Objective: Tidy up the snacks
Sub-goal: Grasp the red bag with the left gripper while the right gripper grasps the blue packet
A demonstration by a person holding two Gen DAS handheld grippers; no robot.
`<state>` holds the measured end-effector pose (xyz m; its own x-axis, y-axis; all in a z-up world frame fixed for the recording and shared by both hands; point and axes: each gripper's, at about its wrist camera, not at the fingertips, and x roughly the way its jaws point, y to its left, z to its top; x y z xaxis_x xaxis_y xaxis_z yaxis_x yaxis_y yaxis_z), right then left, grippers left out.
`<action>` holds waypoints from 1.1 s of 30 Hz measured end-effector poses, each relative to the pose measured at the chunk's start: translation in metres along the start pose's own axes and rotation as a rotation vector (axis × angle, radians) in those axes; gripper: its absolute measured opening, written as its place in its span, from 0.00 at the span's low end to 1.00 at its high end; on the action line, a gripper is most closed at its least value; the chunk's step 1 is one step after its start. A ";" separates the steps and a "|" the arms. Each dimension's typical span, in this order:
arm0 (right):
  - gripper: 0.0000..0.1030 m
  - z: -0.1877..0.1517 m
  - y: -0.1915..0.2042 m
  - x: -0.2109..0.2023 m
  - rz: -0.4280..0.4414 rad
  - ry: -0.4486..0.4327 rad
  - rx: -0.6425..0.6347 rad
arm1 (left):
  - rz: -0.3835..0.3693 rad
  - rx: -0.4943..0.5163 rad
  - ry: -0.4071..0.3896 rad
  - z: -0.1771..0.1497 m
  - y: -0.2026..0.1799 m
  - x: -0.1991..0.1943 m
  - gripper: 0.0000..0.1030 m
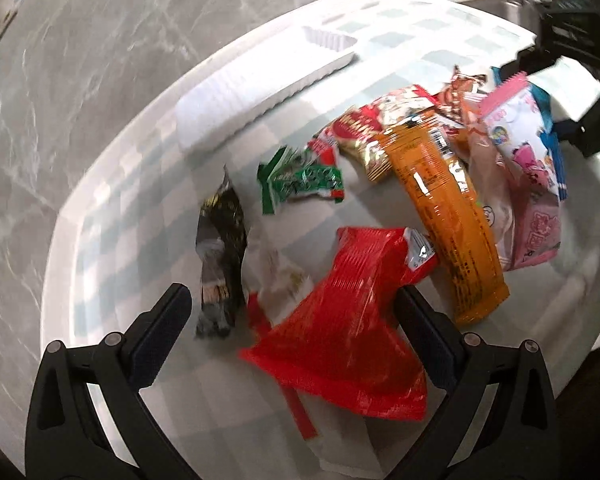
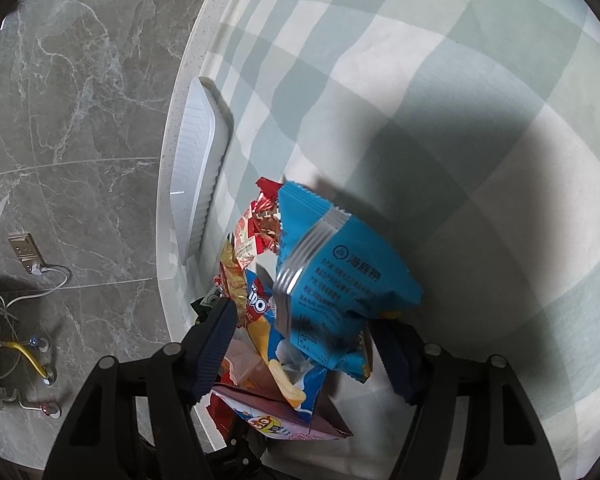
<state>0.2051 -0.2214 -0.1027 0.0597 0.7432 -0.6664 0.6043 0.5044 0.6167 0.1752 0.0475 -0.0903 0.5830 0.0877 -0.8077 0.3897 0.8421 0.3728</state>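
Several snack packets lie on a checked tablecloth (image 1: 147, 216). In the left wrist view my left gripper (image 1: 291, 300) is open above a red packet (image 1: 348, 320); a dark packet (image 1: 221, 256) lies beside its left finger. A green packet (image 1: 304, 180), an orange packet (image 1: 448, 216) and a pink packet (image 1: 528, 184) lie beyond. A white tray (image 1: 259, 88) sits at the table's far edge. In the right wrist view my right gripper (image 2: 304, 332) is open around a blue packet (image 2: 340, 264) atop the pile; I cannot tell if the fingers touch it.
The white tray also shows in the right wrist view (image 2: 195, 176) by the table's left edge. Grey marble floor (image 2: 79, 120) lies beyond, with a wall socket and cables (image 2: 31, 260). The other gripper's black body (image 1: 572, 92) is at the upper right.
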 end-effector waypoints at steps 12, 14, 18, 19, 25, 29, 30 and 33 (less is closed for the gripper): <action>0.53 -0.001 0.005 -0.001 -0.069 -0.005 -0.046 | -0.166 0.105 0.021 0.002 -0.021 0.019 0.45; 0.41 -0.002 0.003 -0.001 -0.082 0.000 -0.050 | -0.184 0.100 0.020 0.004 -0.021 0.019 0.42; 0.39 0.001 0.002 -0.003 -0.080 0.000 -0.084 | -0.232 0.074 0.033 0.009 -0.020 0.026 0.40; 0.38 0.001 0.003 -0.004 -0.083 0.000 -0.093 | -0.243 0.060 0.035 0.010 -0.018 0.026 0.40; 0.37 0.000 0.001 -0.011 -0.082 -0.016 -0.126 | -0.344 -0.060 0.043 0.015 0.001 0.028 0.39; 0.37 -0.004 0.007 -0.012 -0.069 -0.026 -0.131 | -0.404 -0.145 0.038 0.018 0.015 0.024 0.39; 0.37 -0.003 0.007 -0.014 -0.065 -0.027 -0.131 | -0.414 -0.161 0.033 0.018 0.019 0.022 0.39; 0.37 -0.002 0.011 -0.020 -0.053 -0.030 -0.140 | -0.440 -0.204 0.017 0.021 0.030 0.014 0.39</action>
<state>0.2094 -0.2295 -0.0819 0.0555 0.7014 -0.7106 0.4909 0.6006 0.6311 0.2100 0.0631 -0.0806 0.3822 -0.2932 -0.8763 0.4477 0.8883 -0.1020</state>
